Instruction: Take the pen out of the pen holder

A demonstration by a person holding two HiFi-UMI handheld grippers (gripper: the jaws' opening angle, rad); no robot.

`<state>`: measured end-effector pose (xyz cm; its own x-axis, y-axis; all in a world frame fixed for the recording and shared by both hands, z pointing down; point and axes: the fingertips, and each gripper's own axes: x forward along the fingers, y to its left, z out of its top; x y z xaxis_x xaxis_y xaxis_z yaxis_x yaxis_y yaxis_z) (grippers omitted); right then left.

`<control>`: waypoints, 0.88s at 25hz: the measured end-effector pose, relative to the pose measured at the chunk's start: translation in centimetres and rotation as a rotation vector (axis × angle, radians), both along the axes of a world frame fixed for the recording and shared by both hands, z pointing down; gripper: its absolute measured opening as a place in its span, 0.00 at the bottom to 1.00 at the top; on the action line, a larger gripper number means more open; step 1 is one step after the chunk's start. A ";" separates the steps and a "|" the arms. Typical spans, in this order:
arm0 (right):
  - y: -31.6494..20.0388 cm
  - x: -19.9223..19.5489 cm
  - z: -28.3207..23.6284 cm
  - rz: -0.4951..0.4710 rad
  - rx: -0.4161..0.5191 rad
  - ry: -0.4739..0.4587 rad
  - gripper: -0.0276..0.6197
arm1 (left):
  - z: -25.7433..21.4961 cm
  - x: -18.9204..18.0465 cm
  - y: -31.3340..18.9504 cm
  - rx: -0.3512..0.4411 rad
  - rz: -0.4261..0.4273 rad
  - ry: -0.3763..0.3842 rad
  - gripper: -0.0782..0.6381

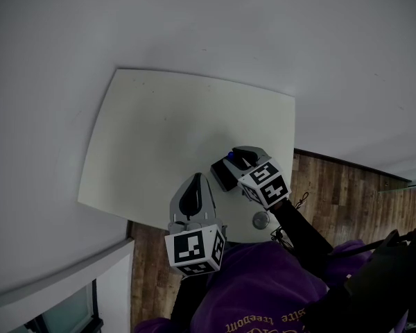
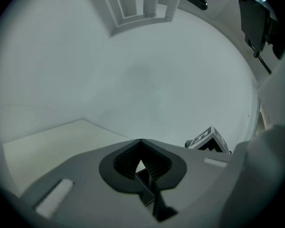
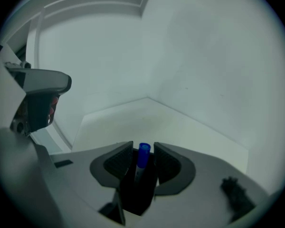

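Standing toward the near right corner of the pale worktop (image 1: pixel 159 130), a black pen holder (image 1: pixel 222 176) is seen in the head view, with a blue-capped pen (image 1: pixel 230 155) upright in it. The right gripper (image 1: pixel 234 160) is set over the top of the holder. The left gripper (image 1: pixel 196 180) is held just to the left of the holder, apart from it. A small round grey object (image 1: pixel 261 220) lies at the near edge of the worktop, beside the right gripper. A wooden floor (image 1: pixel 347 193) is seen to the right of the worktop.

In the left gripper view the jaws are pressed together, with nothing pinched. Bare worktop is seen ahead, and a part of the right gripper shows at the right.

In the right gripper view the jaws are spread, one on each side of the pen's blue cap, and a narrow gap is left on both sides. The pen is seated in the holder, whose dark body fills the space under the jaws.
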<state>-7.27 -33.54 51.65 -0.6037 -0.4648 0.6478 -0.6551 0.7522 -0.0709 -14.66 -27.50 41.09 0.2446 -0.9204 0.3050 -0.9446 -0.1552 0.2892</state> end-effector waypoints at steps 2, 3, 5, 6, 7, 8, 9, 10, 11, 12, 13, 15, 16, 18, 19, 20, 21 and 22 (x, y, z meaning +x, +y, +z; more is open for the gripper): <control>0.0 -0.1 0.1 -0.003 -0.007 -0.001 0.24 | 0.1 -0.1 0.0 -0.002 -0.002 -0.001 0.12; -0.1 -0.1 0.2 -0.004 -0.009 0.001 0.24 | 0.1 -0.1 0.0 -0.003 -0.003 0.000 0.12; -0.2 -0.1 0.3 -0.002 -0.007 0.006 0.24 | 0.2 -0.2 0.0 -0.005 -0.004 0.000 0.12; -0.2 0.0 0.3 0.002 -0.006 0.008 0.24 | 0.2 -0.2 0.0 -0.006 -0.004 0.001 0.12; -0.3 0.0 0.4 0.006 -0.003 0.012 0.24 | 0.3 -0.2 0.0 -0.006 -0.003 0.001 0.12; -0.3 0.0 0.4 0.008 0.000 0.019 0.24 | 0.3 -0.2 0.0 -0.006 -0.002 0.000 0.12; -0.3 0.0 0.4 0.007 0.005 0.030 0.24 | 0.3 -0.2 0.0 -0.006 -0.002 0.001 0.12; -0.4 0.0 0.4 0.003 0.010 0.043 0.24 | 0.3 -0.1 -0.1 -0.006 -0.002 0.001 0.12; -0.4 0.0 0.5 0.000 0.015 0.057 0.24 | 0.3 -0.1 -0.1 -0.006 -0.003 0.002 0.12; -0.5 0.0 0.5 -0.001 0.019 0.066 0.22 | 0.3 0.0 -0.1 -0.008 -0.003 0.002 0.12; -0.5 0.1 0.5 0.000 0.020 0.070 0.19 | 0.3 0.0 -0.1 -0.008 -0.001 0.002 0.12; -0.5 0.2 0.4 0.001 0.015 0.067 0.19 | 0.2 0.2 -0.2 -0.007 0.001 0.002 0.12; -0.4 0.2 0.4 -0.002 0.010 0.062 0.18 | 0.2 0.2 -0.2 -0.006 0.001 0.001 0.12; -0.1 0.1 0.4 -0.005 -0.006 0.044 0.18 | 0.1 0.3 -0.1 -0.004 0.004 0.000 0.12; 0.0 0.1 0.3 -0.004 -0.013 0.036 0.17 | 0.1 0.3 -0.1 -0.003 0.006 -0.001 0.12; 0.0 0.1 0.3 -0.003 -0.016 0.032 0.17 | 0.1 0.3 -0.1 -0.003 0.006 -0.002 0.12; 0.1 0.1 0.2 -0.003 -0.015 0.031 0.16 | 0.1 0.4 -0.1 -0.003 0.006 -0.003 0.12; 0.1 0.2 0.1 -0.001 -0.011 0.032 0.16 | 0.0 0.4 -0.1 -0.002 0.007 -0.004 0.12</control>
<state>-7.11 -33.43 51.75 -0.5832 -0.4567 0.6718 -0.6562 0.7524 -0.0581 -14.27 -27.59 41.13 0.2495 -0.9181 0.3081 -0.9447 -0.1608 0.2859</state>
